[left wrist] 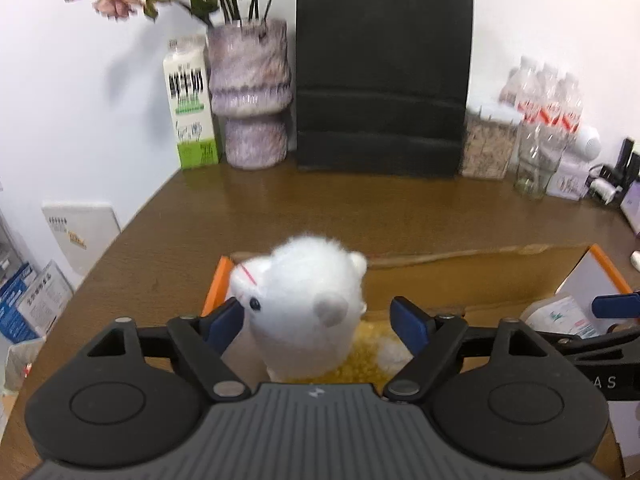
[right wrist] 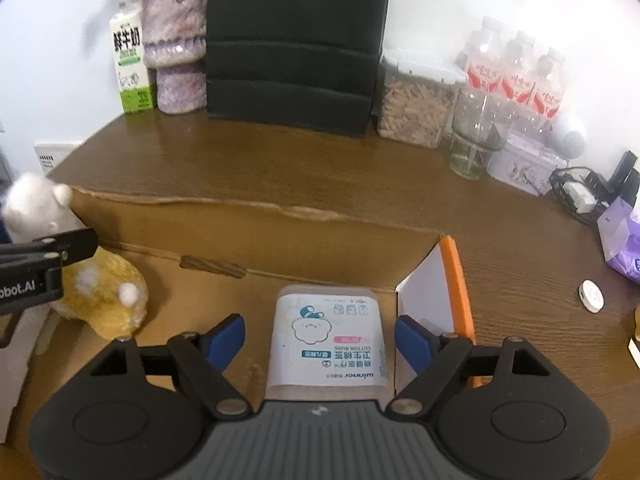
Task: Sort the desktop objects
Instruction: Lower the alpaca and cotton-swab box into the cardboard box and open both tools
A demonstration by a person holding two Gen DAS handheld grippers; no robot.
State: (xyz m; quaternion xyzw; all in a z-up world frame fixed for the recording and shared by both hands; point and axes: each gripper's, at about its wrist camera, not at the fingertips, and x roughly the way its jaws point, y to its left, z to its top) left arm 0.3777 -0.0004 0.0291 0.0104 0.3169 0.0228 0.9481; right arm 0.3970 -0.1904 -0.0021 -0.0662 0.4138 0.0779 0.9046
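Release step: left tool [left wrist: 318,320] stood apart around the white-and-yellow plush toy [left wrist: 308,300], right tool [right wrist: 320,340] apart around the clear cotton-swab tub [right wrist: 326,340], both inside the brown cardboard box [right wrist: 248,240] on the desk. Next: probably back both tools out cleanly.

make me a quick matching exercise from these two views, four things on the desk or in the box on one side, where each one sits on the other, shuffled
Things:
1. white plush toy
2. cotton bud container
3. milk carton
4. empty glass jar

Places:
A. back left of the desk, beside the purple vase
B. between the open left gripper's fingers, in the cardboard box
C. in front of the water bottles, at the back right
D. between the open right gripper's fingers, near the box's orange-edged end

Pairs: 1-B, 2-D, 3-A, 4-C
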